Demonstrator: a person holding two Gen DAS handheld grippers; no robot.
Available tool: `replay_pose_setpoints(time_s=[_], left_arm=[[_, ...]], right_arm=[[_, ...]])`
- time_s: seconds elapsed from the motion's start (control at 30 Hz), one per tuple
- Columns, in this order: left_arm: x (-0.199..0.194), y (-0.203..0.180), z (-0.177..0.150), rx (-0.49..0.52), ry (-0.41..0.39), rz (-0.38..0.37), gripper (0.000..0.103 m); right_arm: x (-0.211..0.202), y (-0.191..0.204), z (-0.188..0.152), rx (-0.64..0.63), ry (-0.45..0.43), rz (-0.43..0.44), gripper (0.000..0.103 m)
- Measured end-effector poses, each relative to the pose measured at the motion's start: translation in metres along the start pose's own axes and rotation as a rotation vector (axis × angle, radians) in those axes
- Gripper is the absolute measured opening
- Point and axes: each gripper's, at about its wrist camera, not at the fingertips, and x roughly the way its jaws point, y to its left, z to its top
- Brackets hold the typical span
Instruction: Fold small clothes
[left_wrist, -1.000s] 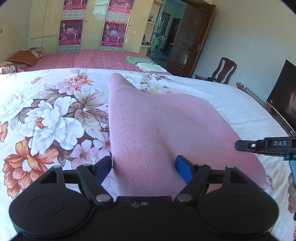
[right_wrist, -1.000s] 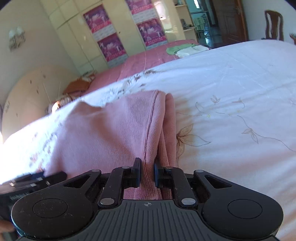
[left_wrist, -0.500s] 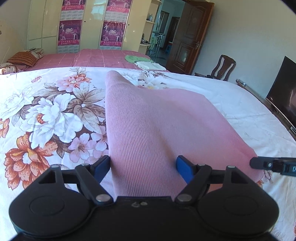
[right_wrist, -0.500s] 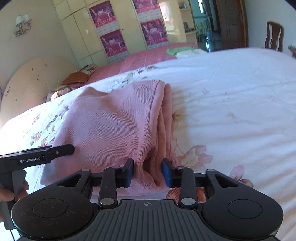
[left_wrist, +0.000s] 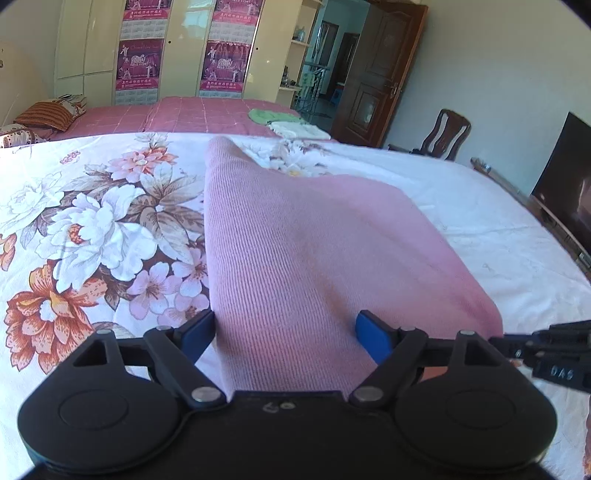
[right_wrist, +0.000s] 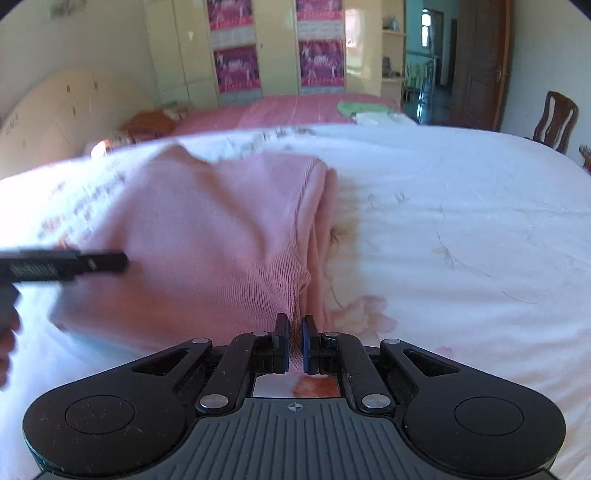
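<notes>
Bed with a floral sheet

A white bedsheet printed with large flowers covered the bed; a pink knitted garment lay folded directly on it, its folded edge bunched in the right-wrist view.

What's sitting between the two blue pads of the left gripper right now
In the left wrist view, the pink ribbed knit garment fills the gap between the left gripper's opening jaws; neither blue pad presses on it.

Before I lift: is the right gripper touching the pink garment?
Touching. Right wrist view shows the right gripper shut on the pink garment, cloth pinched between its pads.
</notes>
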Motion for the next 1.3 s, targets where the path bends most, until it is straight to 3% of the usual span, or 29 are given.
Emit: replay_pose_setpoints(time_s=[0.17,0.2,0.27,0.3,0.33,0.67,0.7,0.73,0.77,0.8,0.9,0.93,0.97,1.03,1.13,1.23,1.3], left_arm=[[-0.003,0.01,0.001,-0.024,0.011,-0.019,0.08],[-0.007,0.012,0.004,-0.033,-0.002,-0.018,0.08],[-0.013,0.017,0.015,-0.057,-0.026,-0.023,0.08],[-0.014,0.019,0.022,-0.07,-0.037,-0.026,0.08],[-0.014,0.022,0.03,-0.083,-0.047,-0.03,0.081],[0.039,0.05,0.074,-0.178,-0.026,0.031,0.078],[0.043,0.051,0.076,-0.176,-0.026,0.034,0.08],[0.046,0.051,0.077,-0.168,-0.029,0.036,0.08],[0.048,0.051,0.077,-0.162,-0.031,0.035,0.081],[0.051,0.052,0.078,-0.159,-0.032,0.035,0.081],[0.059,0.055,0.079,-0.173,-0.022,0.031,0.082],[0.062,0.056,0.079,-0.181,-0.021,0.03,0.082],[0.063,0.057,0.08,-0.187,-0.021,0.03,0.082],[0.061,0.056,0.081,-0.196,-0.031,0.023,0.078],[0.059,0.051,0.085,-0.188,-0.045,0.007,0.079],[0.072,0.048,0.082,-0.143,-0.028,0.058,0.088],[0.081,0.058,0.078,-0.181,0.004,0.052,0.089]], right_arm=[[-0.011,-0.013,0.012,0.11,-0.059,0.09,0.006],[-0.017,-0.016,0.017,0.138,-0.079,0.115,0.013],[-0.02,-0.022,0.029,0.181,-0.116,0.134,0.041],[-0.019,-0.025,0.038,0.21,-0.132,0.142,0.062],[-0.016,-0.029,0.047,0.234,-0.143,0.155,0.064],[0.067,-0.03,0.119,0.246,-0.104,0.118,0.064],[0.074,-0.029,0.123,0.237,-0.103,0.112,0.058],[0.081,-0.028,0.126,0.229,-0.098,0.108,0.041],[0.086,-0.028,0.128,0.223,-0.091,0.104,0.033],[0.092,-0.028,0.129,0.216,-0.088,0.103,0.028],[0.101,-0.032,0.129,0.217,-0.081,0.106,0.026],[0.1,-0.033,0.128,0.208,-0.092,0.1,0.013],[0.096,-0.031,0.127,0.186,-0.117,0.076,0.008],[0.084,-0.025,0.123,0.117,-0.178,0.019,0.007],[0.092,-0.021,0.115,0.036,-0.162,-0.056,0.007],[0.109,-0.034,0.107,0.103,-0.139,-0.077,0.008],[0.108,-0.037,0.111,0.132,-0.132,-0.061,0.008]])
